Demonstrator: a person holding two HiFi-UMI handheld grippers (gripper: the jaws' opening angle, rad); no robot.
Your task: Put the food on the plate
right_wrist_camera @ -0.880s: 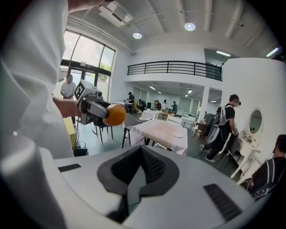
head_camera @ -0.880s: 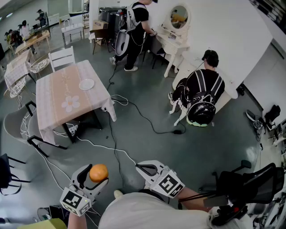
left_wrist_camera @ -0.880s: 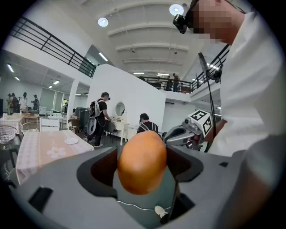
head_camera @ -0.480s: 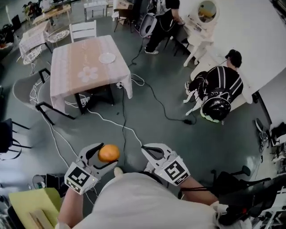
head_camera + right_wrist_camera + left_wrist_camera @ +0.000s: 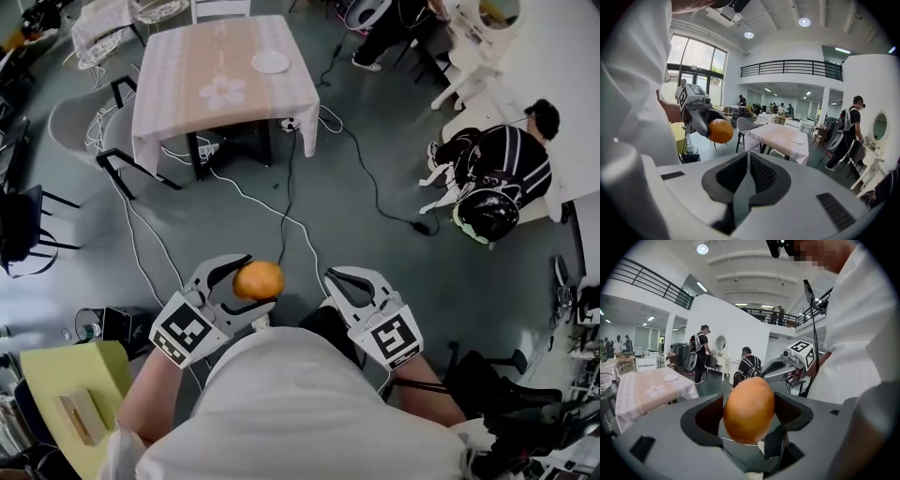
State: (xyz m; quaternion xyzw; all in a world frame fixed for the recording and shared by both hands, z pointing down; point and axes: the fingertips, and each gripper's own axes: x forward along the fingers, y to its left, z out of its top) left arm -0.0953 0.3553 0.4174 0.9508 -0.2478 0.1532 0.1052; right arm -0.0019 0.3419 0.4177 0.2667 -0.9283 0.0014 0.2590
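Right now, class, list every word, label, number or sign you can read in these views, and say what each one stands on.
No readable words or numbers anywhere in these views.
The left cube, on the left gripper: a black-and-white square marker pattern, no letters.
The right cube, on the right gripper: the same kind of pattern, no letters.
The tablecloth: a flower motif, no writing.

The plate (image 5: pixel 271 62) lies on the table (image 5: pixel 220 80), far ahead of both grippers, with cables (image 5: pixel 282 187) on the floor between. The orange (image 5: pixel 258 279) sits clamped in the left gripper (image 5: pixel 251 283), just left of the right gripper (image 5: pixel 333 277). A person (image 5: pixel 502 169) crouches well to the right.
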